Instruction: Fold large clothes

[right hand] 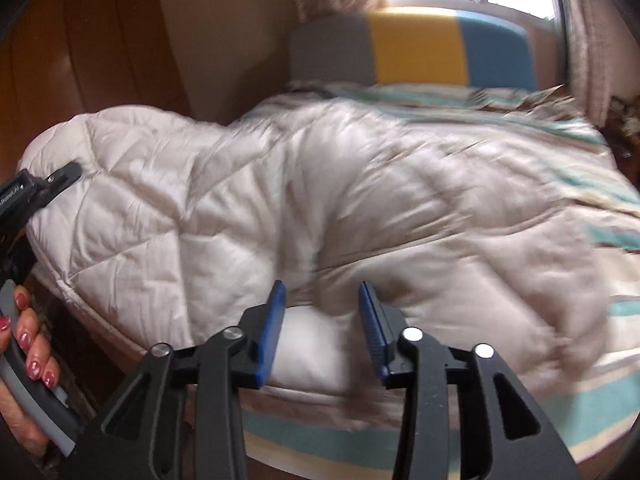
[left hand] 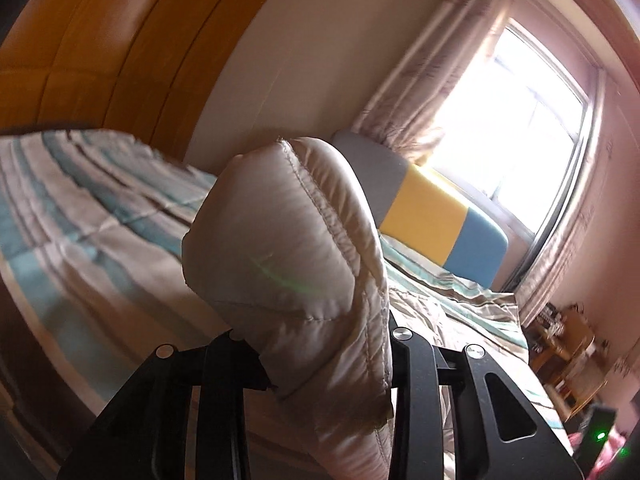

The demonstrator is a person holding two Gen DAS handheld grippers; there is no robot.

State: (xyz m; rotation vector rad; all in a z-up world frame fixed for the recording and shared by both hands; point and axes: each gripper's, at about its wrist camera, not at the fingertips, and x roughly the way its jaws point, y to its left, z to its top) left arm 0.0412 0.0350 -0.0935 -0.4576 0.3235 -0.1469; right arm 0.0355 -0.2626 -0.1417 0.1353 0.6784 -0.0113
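A large beige quilted coat (right hand: 280,200) lies spread across the striped bed (right hand: 400,448). My left gripper (left hand: 320,344) is shut on a thick fold of the coat (left hand: 296,248), lifted off the bed; the fold hides the fingertips. In the right wrist view the left gripper (right hand: 60,178) shows at the far left, clamped on the coat's raised left end. My right gripper (right hand: 322,312) is open, its blue pads (right hand: 274,328) just above the coat's near edge, nothing between them.
A headboard (right hand: 416,46) in grey, yellow and blue stands at the far end under a bright window (left hand: 520,128) with curtains. A wooden wardrobe (left hand: 100,40) is on the left. Small wooden furniture (left hand: 572,344) stands beside the bed on the right.
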